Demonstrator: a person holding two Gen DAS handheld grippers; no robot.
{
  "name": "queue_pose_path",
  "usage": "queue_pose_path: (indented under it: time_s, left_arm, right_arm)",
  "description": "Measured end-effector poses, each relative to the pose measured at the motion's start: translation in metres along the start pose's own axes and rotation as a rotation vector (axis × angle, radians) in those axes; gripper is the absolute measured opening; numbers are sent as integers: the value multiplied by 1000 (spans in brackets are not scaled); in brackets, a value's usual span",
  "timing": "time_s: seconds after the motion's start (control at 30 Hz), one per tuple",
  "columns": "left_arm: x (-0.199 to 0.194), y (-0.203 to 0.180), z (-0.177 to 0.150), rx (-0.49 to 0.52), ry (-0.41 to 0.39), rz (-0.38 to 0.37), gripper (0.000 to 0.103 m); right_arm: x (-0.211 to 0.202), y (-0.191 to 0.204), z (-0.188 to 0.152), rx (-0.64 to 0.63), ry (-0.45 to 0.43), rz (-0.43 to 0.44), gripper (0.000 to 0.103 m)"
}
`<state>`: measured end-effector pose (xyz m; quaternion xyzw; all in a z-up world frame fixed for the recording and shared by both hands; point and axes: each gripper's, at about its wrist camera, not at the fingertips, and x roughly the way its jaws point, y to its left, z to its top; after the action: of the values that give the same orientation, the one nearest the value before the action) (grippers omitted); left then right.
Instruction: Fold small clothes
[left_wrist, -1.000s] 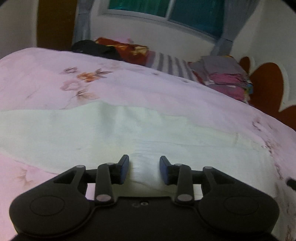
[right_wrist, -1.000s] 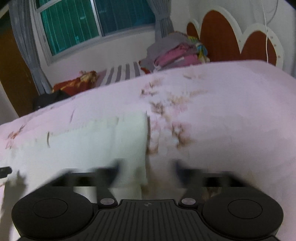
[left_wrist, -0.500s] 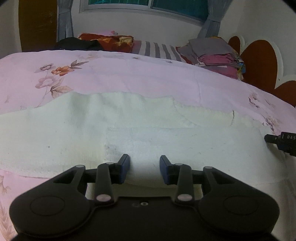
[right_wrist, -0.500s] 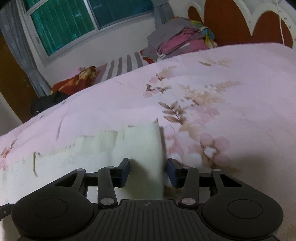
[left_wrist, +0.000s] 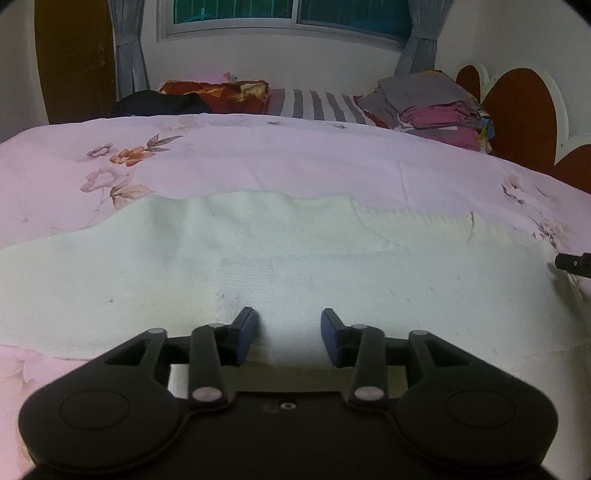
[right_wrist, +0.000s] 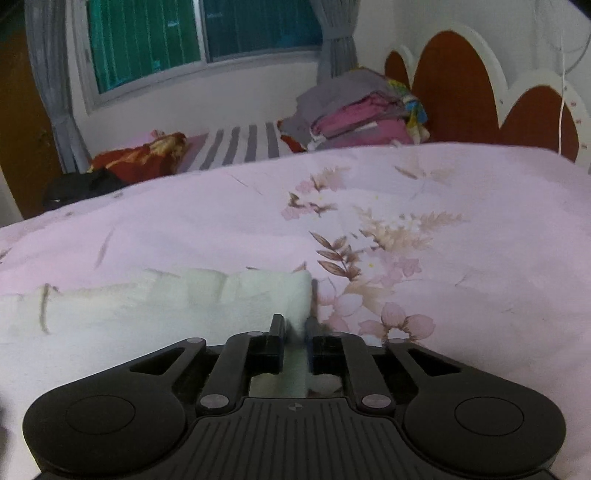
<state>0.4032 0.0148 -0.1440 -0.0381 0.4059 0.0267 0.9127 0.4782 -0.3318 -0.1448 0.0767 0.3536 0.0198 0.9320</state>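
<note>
A cream knitted garment (left_wrist: 295, 254) lies flat across the pink floral bedspread (left_wrist: 258, 155). My left gripper (left_wrist: 290, 325) is open, low over the garment's near edge, with cloth between and under its blue pads. In the right wrist view the garment's right end (right_wrist: 236, 291) lies on the bedspread (right_wrist: 443, 206). My right gripper (right_wrist: 295, 334) is shut on that end's near corner, and cloth shows between its fingers. A tip of the right gripper (left_wrist: 572, 262) shows at the far right of the left wrist view.
A stack of folded clothes (left_wrist: 439, 107) sits at the back right by the red and white headboard (left_wrist: 524, 110). A striped pillow (left_wrist: 317, 103), a red patterned cloth (left_wrist: 218, 94) and a black item (left_wrist: 159, 103) lie along the back under the window (left_wrist: 291, 14).
My right gripper has closed from open onto the garment's right corner. My left gripper stayed open and settled lower over the near edge.
</note>
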Motion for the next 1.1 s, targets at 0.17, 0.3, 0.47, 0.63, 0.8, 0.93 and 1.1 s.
queue_pose_path:
  time_s: [0.17,0.3,0.47,0.63,0.8,0.93,1.1]
  left_arm:
    - [-18,8,-3,-27,-12,4,64]
    - [-28,24,-4,-71,16,5,64]
    - [-45,65,-8,-177,20,29,64]
    - [-57,110,-15,-270,15,73,65]
    - [-73,167,-25,-405,12,119,65]
    - [-81,211,-35,-506,5,152,65]
    - [-84,258,-42,-593,1,178,65]
  right_arm:
    - [-27,28,-10,-45,-20,70,34]
    - [-33,57,-25,-73,42,167,34]
    - [-23,88,-41,-145,104,151,34]
    - [-34,108,-35,-98,91,223,34]
    - [-46,149,-34,-134,92,310,34]
    - [-48,183,-37,-167,109,367,34]
    - [-46,225,-44,-212,116,396,34]
